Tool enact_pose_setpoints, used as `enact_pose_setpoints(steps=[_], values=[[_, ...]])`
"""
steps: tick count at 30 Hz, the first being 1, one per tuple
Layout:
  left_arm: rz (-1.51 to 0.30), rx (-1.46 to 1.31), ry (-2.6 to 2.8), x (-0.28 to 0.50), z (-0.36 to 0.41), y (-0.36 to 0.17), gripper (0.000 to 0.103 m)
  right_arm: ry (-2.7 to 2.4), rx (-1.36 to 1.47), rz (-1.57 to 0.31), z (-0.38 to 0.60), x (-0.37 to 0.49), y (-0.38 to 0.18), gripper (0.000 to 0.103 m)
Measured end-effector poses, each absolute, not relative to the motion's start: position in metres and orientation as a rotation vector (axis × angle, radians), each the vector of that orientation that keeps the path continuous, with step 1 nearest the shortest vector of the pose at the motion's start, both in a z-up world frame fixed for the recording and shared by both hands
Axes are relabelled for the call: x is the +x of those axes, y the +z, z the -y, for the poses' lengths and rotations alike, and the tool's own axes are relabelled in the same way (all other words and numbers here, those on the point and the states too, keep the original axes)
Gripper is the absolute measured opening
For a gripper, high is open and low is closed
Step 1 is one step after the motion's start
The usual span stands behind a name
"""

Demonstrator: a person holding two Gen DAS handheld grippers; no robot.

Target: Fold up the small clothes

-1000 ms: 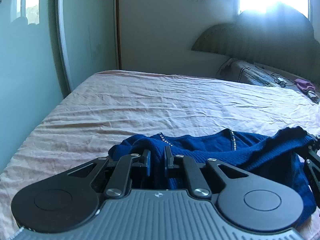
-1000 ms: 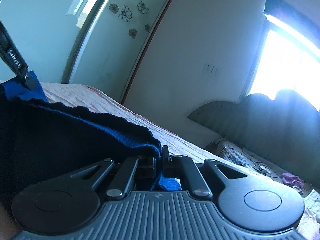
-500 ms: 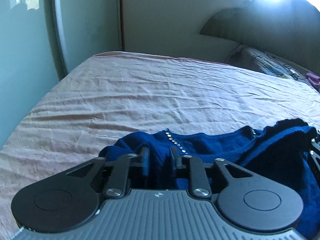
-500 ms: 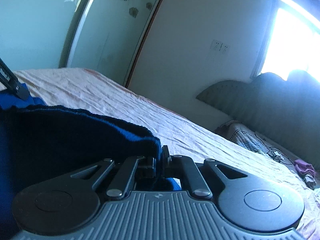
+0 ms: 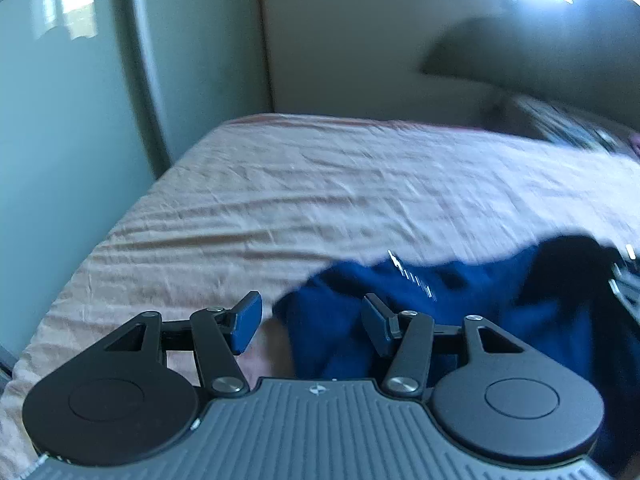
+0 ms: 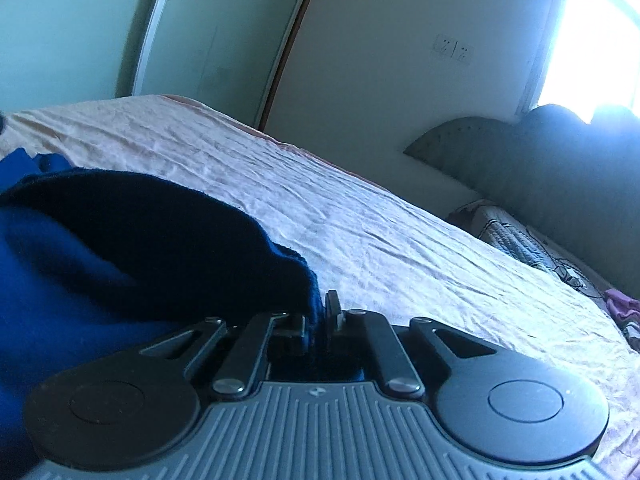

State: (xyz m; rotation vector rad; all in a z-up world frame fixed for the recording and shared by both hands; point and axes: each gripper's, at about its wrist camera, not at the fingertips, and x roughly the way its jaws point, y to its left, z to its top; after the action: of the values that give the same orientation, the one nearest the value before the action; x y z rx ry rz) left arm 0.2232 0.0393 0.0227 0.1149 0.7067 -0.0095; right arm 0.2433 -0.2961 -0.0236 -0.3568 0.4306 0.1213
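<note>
Left wrist view: left gripper [image 5: 310,326] released, fingers [image 5: 246,322] spread, having just been opening. Dark blue knitted garment [image 5: 460,300] lying on the wrinkled pink bed sheet [image 5: 320,200], mostly right of centre, long axis running left to right; its left edge sits between the fingers, clear of the left one. Clamped on the cloth a second ago, now let go.

Right wrist view: right gripper [image 6: 318,314] clenched on the garment's near hem, cloth draped away left. Nearer now to the bed than before, grip barely loosened; next release falls to this hand.

Left gripper [image 5: 311,322] fingers just opening, right gripper [image 6: 320,316] fingers pinched nearly closed
</note>
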Motion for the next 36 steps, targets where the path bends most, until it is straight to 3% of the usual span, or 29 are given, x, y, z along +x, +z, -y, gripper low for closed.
enact_pose_setpoints(steps=[3,5,7,15,21,23,30,33,36], values=[[-0.722,0.155,-0.113,0.202,-0.035,0.021,0.059,0.103,-0.344,-0.432,0.298,0.249,-0.023,0.028],[-0.73,0.213,-0.226,0.191,-0.023,0.019,0.06,0.097,-0.32,-0.437,0.302,0.251,-0.022,0.055],[-0.73,0.281,-0.331,0.183,-0.007,0.015,0.06,0.102,-0.3,-0.44,0.305,0.252,-0.021,0.064],[-0.68,0.453,-0.316,0.214,0.039,-0.016,0.062,0.106,-0.202,-0.336,0.317,0.225,0.001,0.065],[-0.672,0.307,0.025,0.284,0.006,-0.009,0.065,0.251,-0.192,-0.414,0.316,0.218,0.002,0.065],[-0.692,0.246,0.079,0.294,-0.009,-0.004,0.062,0.262,-0.201,-0.443,0.313,0.221,-0.003,0.065],[-0.691,0.264,0.085,0.254,-0.03,-0.006,0.069,0.183,-0.292,-0.537,0.305,0.232,-0.028,0.065],[-0.692,0.252,0.051,0.218,-0.042,-0.007,0.073,0.073,-0.35,-0.494,0.305,0.22,-0.025,0.065],[-0.708,0.214,-0.013,0.181,-0.057,-0.01,0.077,0.075,-0.271,-0.444,0.322,0.195,-0.012,0.074]])
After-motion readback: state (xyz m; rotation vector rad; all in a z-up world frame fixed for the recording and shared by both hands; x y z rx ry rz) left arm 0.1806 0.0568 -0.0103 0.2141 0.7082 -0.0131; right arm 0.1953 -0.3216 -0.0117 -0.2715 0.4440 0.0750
